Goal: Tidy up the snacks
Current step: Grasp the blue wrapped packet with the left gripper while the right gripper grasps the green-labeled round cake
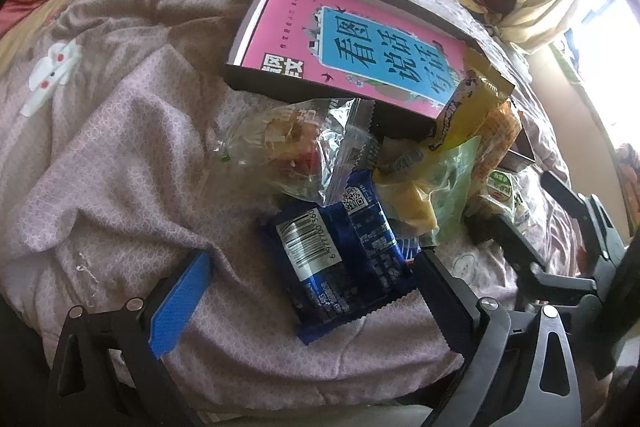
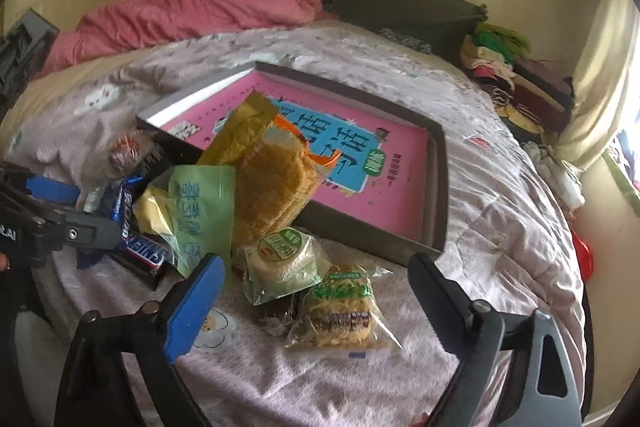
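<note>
Bedding comes first: the rumpled lilac quilt point(image 2: 500, 187) is soft and uneven, so I expect anything I nudge to slide or tip rather than sit still. On it lies the shallow dark tray point(image 2: 438, 187) with a pink book cover point(image 2: 400, 155) as its floor, tilted on the folds; a heavy drop at one edge could rock it. The snacks are heaped against its near rim: a tall yellow cracker pack point(image 2: 272, 179) leans half over the rim, a green-and-yellow bag point(image 2: 188, 211) rests against it, and the blue wafer pack point(image 1: 340, 259) lies flat in front of my left gripper point(image 1: 308, 303), jaws wide apart and empty. My right gripper point(image 2: 316, 303) also stands spread with nothing in it, the noodle-cake packet point(image 2: 340, 307) lying between its fingers but untouched, a round green-labelled cake point(image 2: 280, 259) just beyond and overlapping it. Closing here could catch both wrappers, or only slippery film, and the packet would drop. The two grippers are near each other and could collide.
</note>
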Demonstrator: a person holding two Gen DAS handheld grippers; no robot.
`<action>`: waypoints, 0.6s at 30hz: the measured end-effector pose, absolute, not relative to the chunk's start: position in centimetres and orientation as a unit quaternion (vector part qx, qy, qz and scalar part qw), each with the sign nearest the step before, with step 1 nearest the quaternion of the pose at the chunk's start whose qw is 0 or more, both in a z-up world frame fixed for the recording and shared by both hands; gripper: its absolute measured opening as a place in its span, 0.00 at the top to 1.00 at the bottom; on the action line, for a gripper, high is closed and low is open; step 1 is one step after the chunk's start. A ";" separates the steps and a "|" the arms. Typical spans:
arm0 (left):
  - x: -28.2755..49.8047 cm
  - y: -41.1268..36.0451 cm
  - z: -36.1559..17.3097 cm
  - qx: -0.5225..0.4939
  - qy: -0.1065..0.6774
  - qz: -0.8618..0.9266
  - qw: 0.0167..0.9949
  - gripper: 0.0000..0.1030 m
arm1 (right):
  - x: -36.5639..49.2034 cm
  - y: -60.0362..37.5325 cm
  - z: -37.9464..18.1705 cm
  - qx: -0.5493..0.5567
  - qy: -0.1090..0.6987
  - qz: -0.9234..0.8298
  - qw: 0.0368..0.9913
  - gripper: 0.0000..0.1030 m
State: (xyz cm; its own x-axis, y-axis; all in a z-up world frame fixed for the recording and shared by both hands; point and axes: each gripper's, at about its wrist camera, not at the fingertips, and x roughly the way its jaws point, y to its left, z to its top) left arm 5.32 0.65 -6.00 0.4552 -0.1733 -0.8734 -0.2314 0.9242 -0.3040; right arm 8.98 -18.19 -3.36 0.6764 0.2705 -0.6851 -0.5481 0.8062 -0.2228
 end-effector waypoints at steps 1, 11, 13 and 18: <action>5.4 0.7 -6.0 -0.195 0.522 0.018 0.830 0.03 | 9.0 -18.1 -3.5 -0.215 0.331 0.232 0.889 0.15; 6.0 0.7 -6.4 -0.201 0.525 0.029 0.827 0.09 | 10.1 -17.1 -5.0 -0.244 0.339 0.271 0.868 0.43; 6.1 0.6 -6.5 -0.204 0.526 0.028 0.825 0.13 | 10.3 -17.1 -5.2 -0.237 0.343 0.280 0.865 0.52; 6.4 0.6 -6.7 -0.205 0.528 0.029 0.824 0.27 | 10.4 -17.6 -5.2 -0.212 0.346 0.296 0.865 0.57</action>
